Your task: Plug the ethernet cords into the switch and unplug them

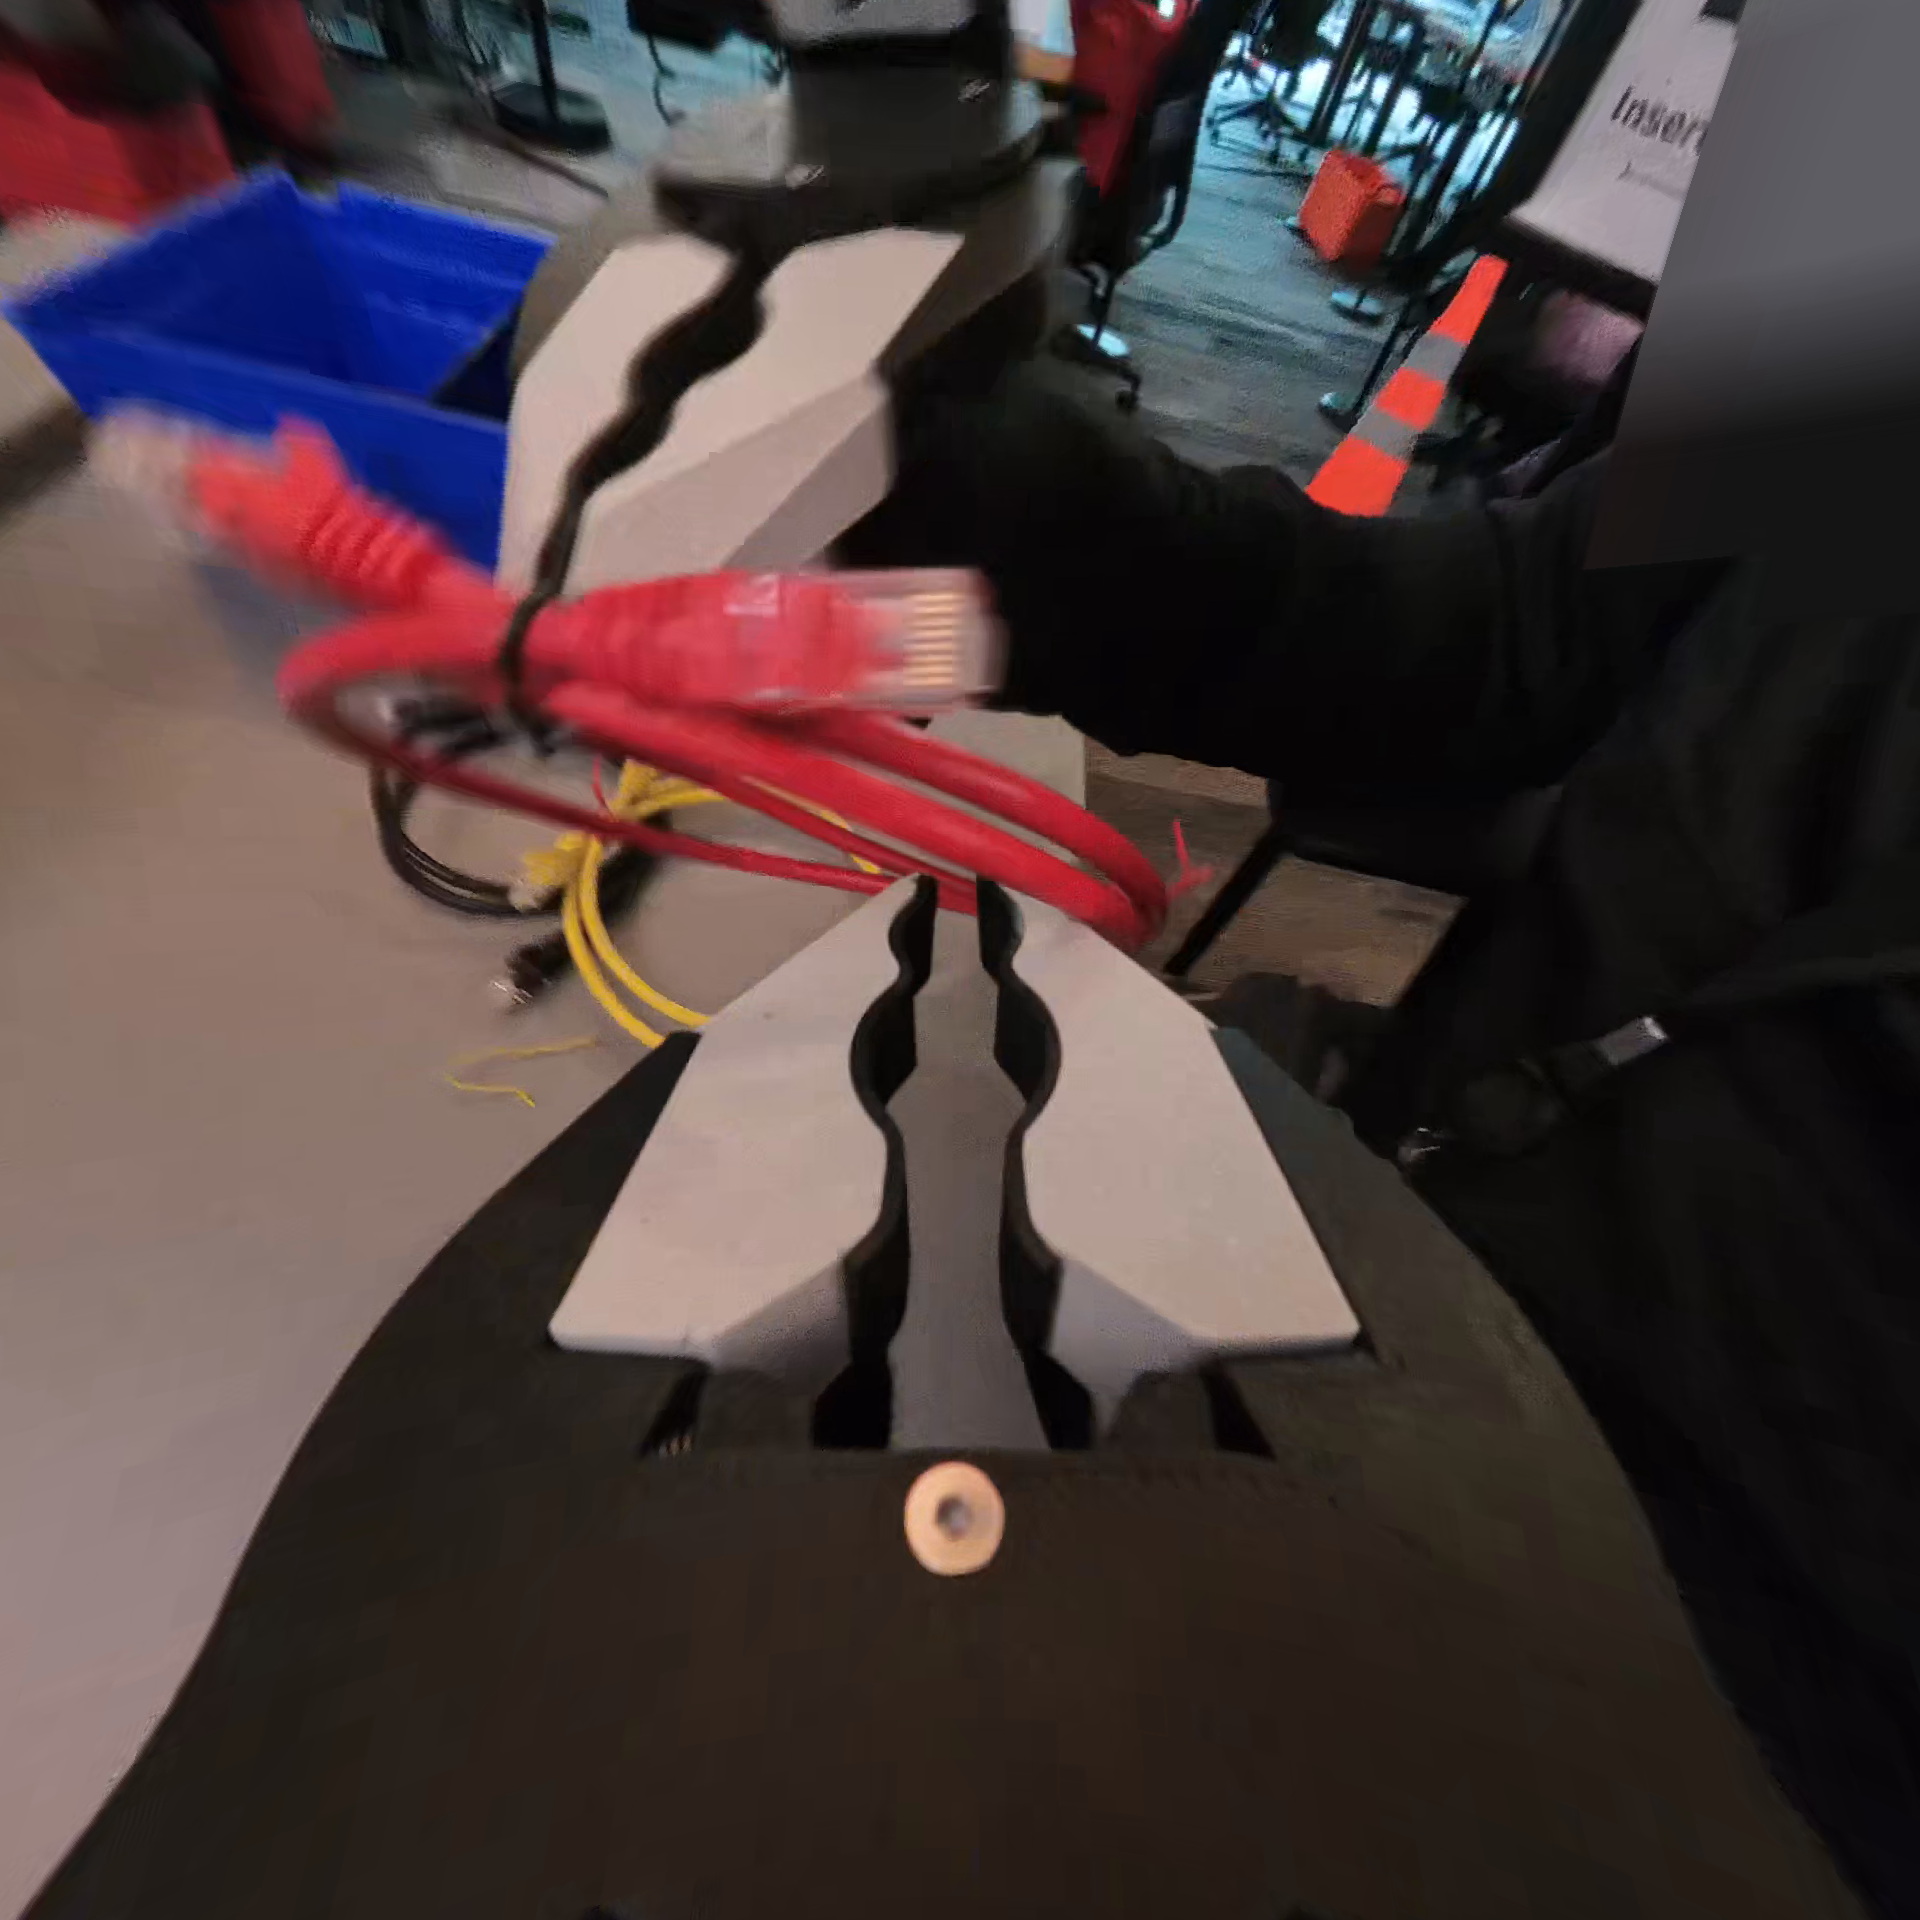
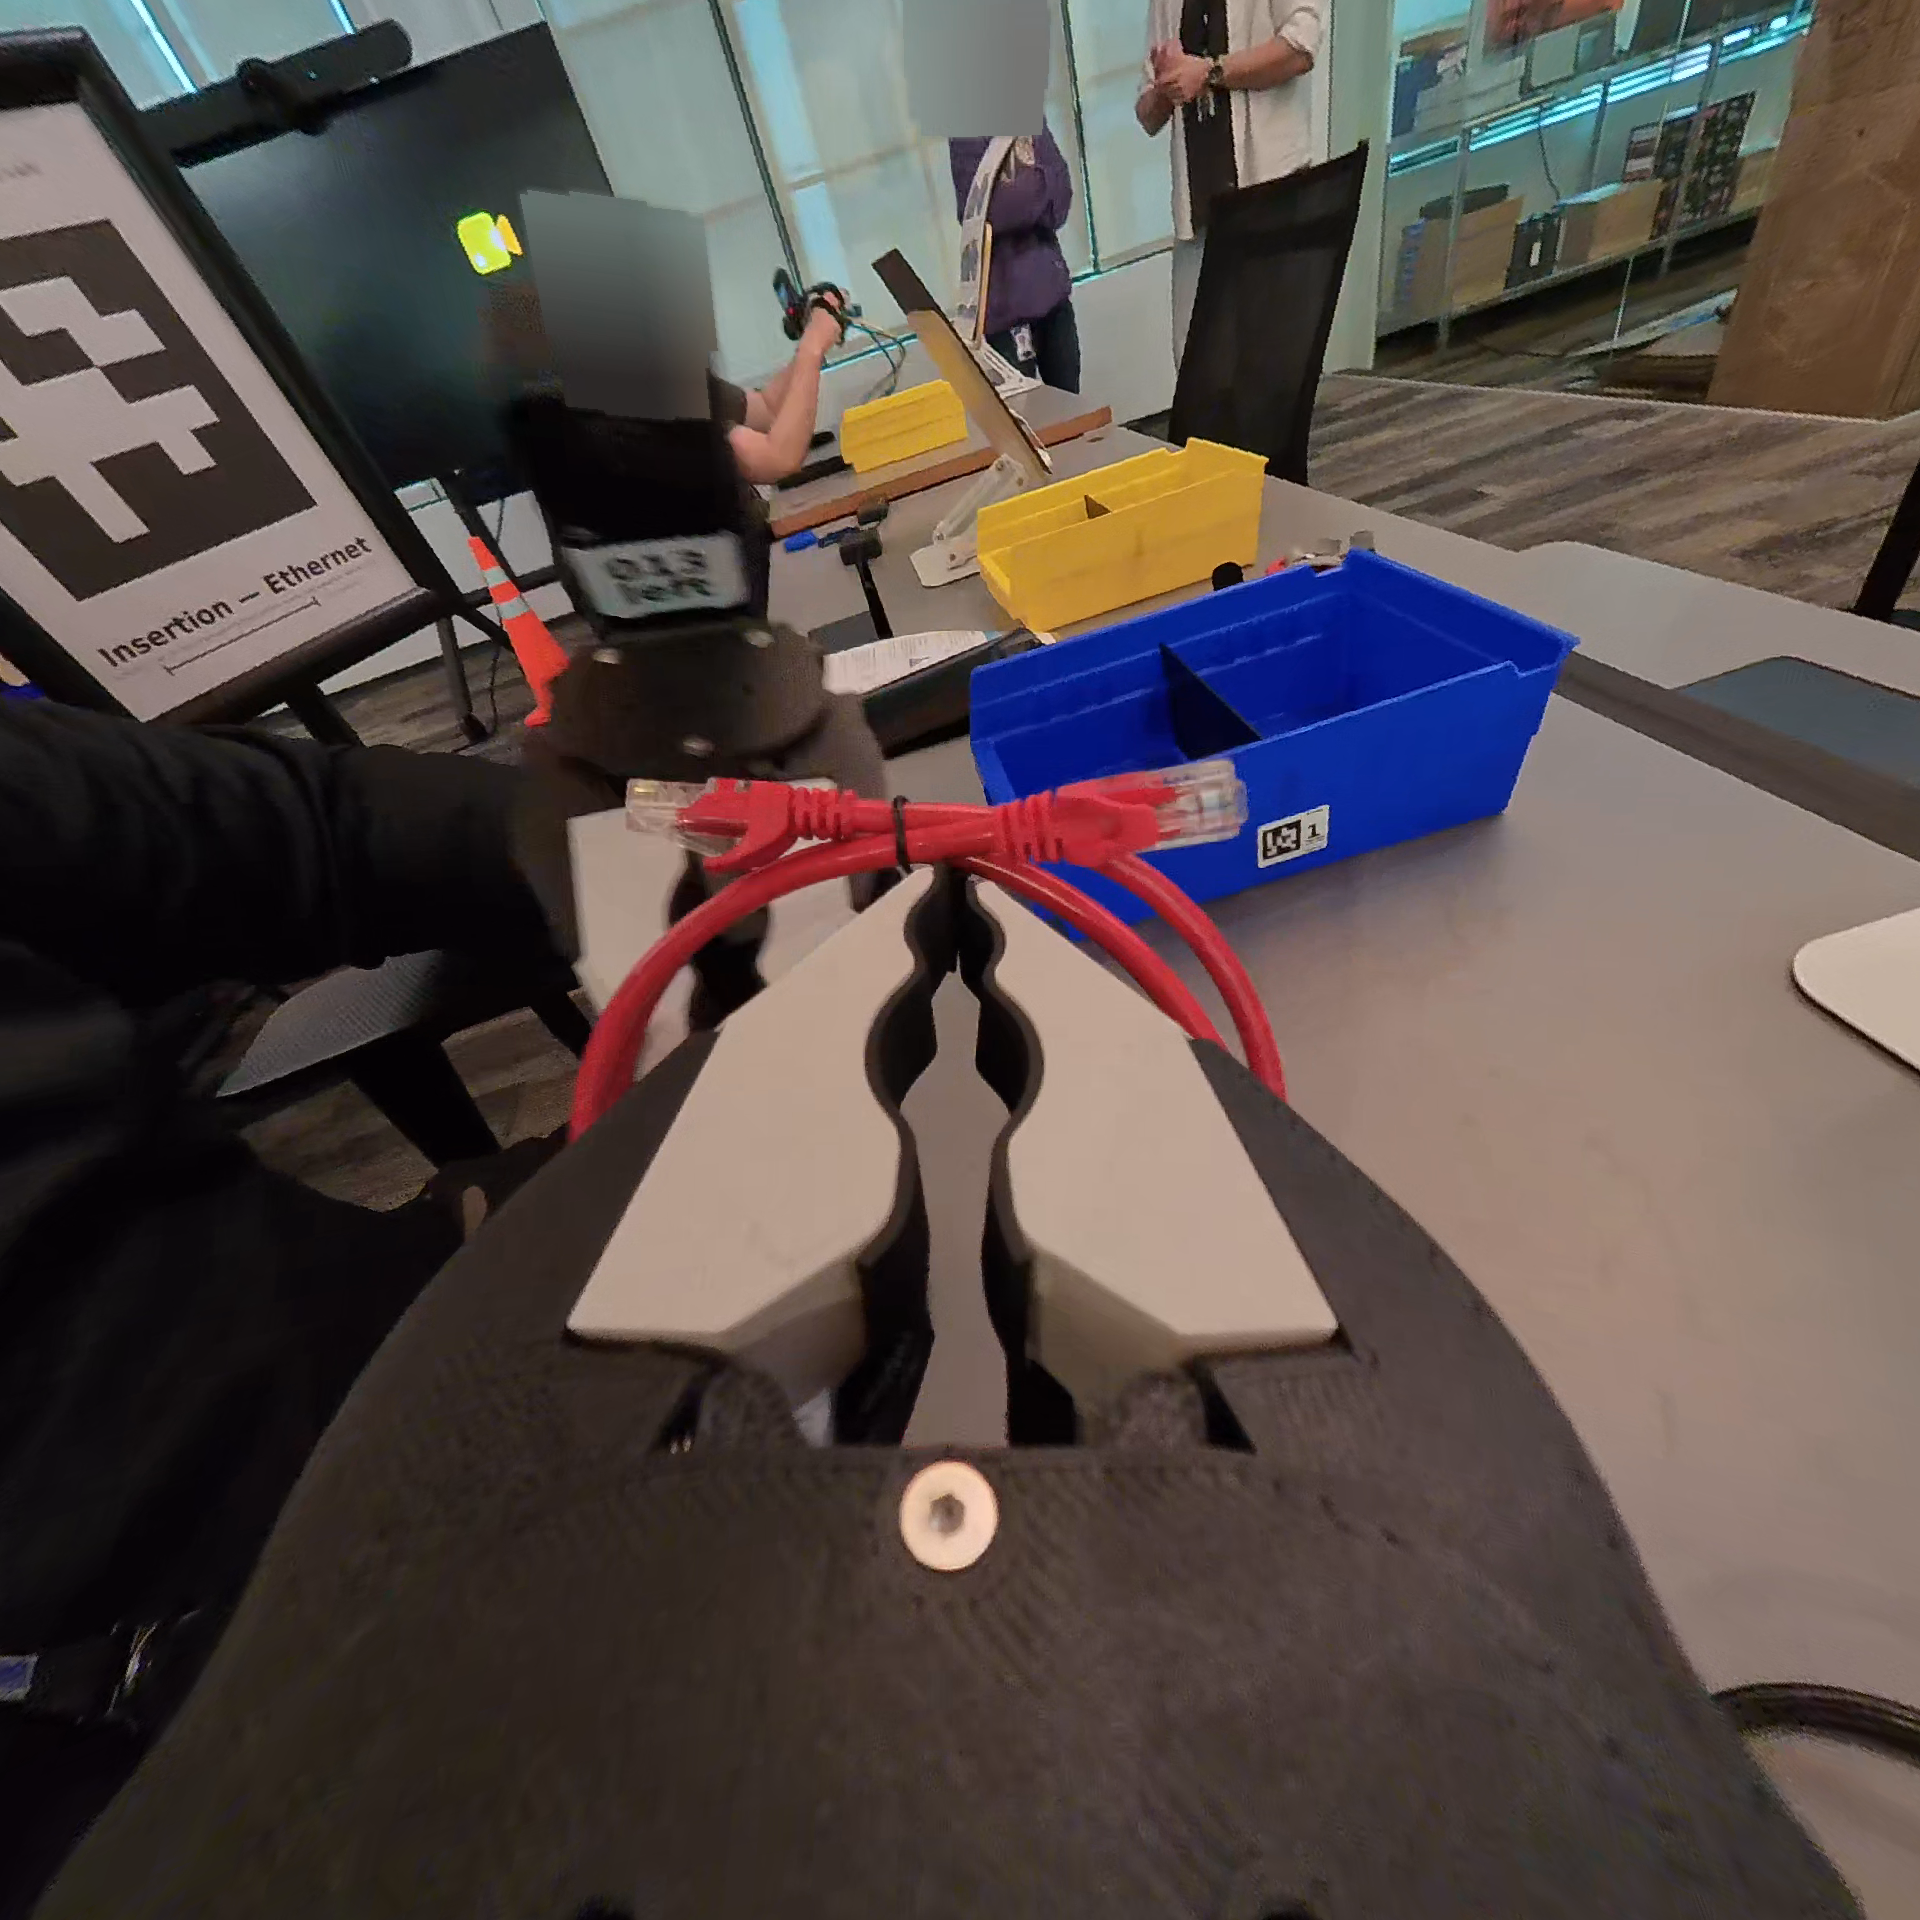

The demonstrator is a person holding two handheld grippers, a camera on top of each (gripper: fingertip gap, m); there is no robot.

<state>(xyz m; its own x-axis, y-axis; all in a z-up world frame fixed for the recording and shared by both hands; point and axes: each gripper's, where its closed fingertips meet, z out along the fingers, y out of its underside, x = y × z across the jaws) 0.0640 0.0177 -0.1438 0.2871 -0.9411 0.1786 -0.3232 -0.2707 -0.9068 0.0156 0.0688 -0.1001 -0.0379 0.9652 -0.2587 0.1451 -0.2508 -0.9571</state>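
A red ethernet cord (image 2: 940,826) is coiled in a loop and bound with a black tie (image 2: 900,831), with a clear plug at each end. My right gripper (image 2: 951,881) is shut on the cord just beside the tie and holds it above the grey table (image 2: 1558,1195). It also shows in the left wrist view (image 1: 551,597), pinching the bundle. My left gripper (image 1: 951,894) is at the near side of the loop (image 1: 1039,821). Its fingers stand only slightly apart, with a red strand between the tips. No switch is in view.
A blue divided bin (image 2: 1299,727) stands on the table behind the cord. Yellow cords (image 1: 603,935) and black cords (image 1: 436,862) lie loose on the table. A yellow bin (image 2: 1122,530), an orange cone (image 1: 1423,384), a sign board (image 2: 156,416) and several people are farther off. The tips of one gripper are about 8 cm away from the tips of the other.
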